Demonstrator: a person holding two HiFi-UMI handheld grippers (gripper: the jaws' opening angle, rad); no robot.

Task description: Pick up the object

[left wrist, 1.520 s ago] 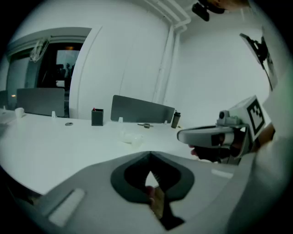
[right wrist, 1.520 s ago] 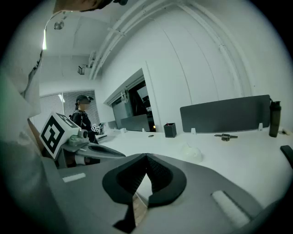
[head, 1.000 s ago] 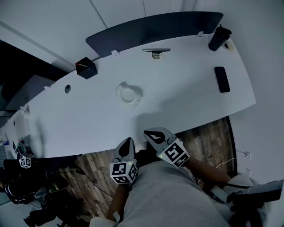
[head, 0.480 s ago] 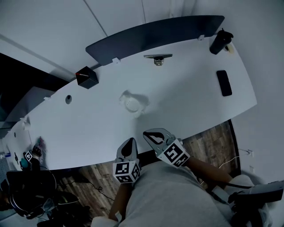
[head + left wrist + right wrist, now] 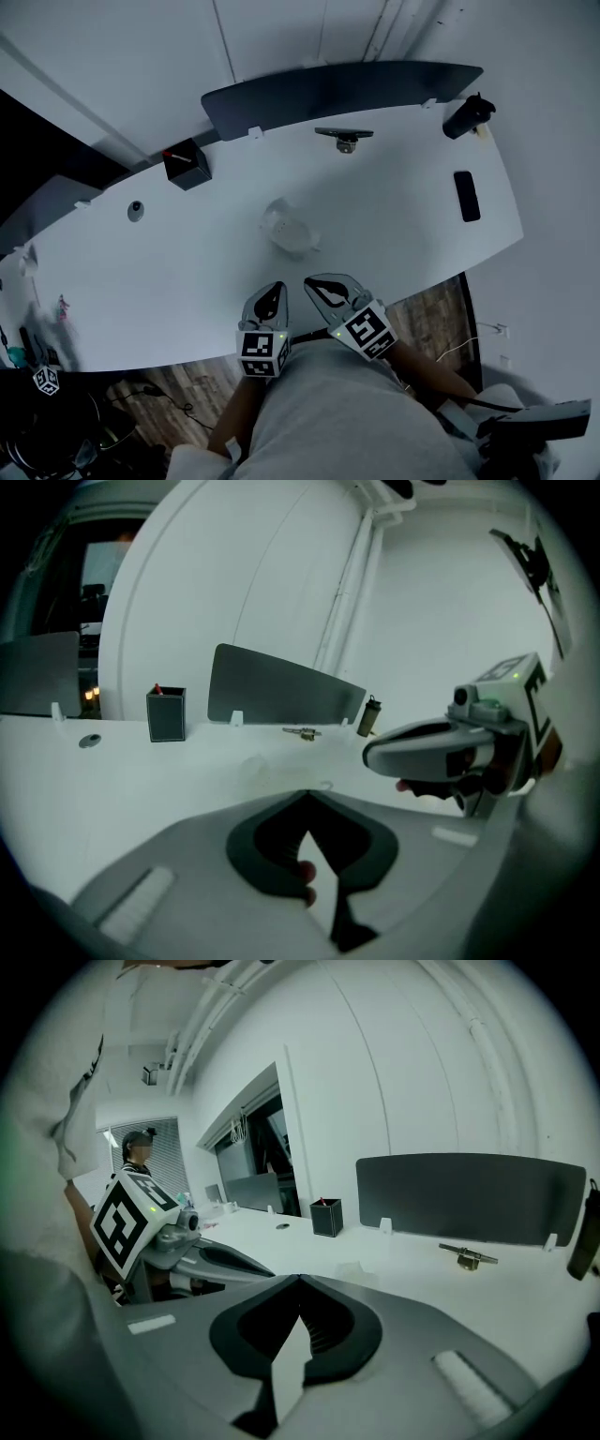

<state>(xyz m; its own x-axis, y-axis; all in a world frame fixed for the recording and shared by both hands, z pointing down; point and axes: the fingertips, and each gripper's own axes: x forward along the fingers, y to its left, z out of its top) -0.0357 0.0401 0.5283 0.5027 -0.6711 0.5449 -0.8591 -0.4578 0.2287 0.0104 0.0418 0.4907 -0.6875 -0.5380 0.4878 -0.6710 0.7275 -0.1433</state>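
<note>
Near the front edge of the white surface (image 5: 187,262), the left gripper (image 5: 271,300) and the right gripper (image 5: 328,289) sit side by side just ahead of the person's torso, each with its jaws together and nothing between them. By the look of it the task has barely begun: the pale translucent object (image 5: 289,231), which I take to be the thing to pick up, rests alone near the middle of the surface, a little beyond both grippers and touched by neither. What is left, as I judge it, is the whole job: reach forward, part one pair of jaws, close on the object and lift. Apart from that the surface, long and curved, carries little. A black pen holder (image 5: 186,164) stands at the back left, with a small round grommet (image 5: 137,208) further left. A dark divider panel (image 5: 337,89) runs along the far edge with a metal bracket (image 5: 345,138) in front of it. A dark bottle (image 5: 466,114) stands at the back right corner, and a phone (image 5: 465,195) lies flat nearer the right end. Beyond is a plain white wall (image 5: 112,47), and below the front edge a wood floor (image 5: 431,314). A person (image 5: 139,1152) stands far off in the right gripper view, beside a dark window.
</note>
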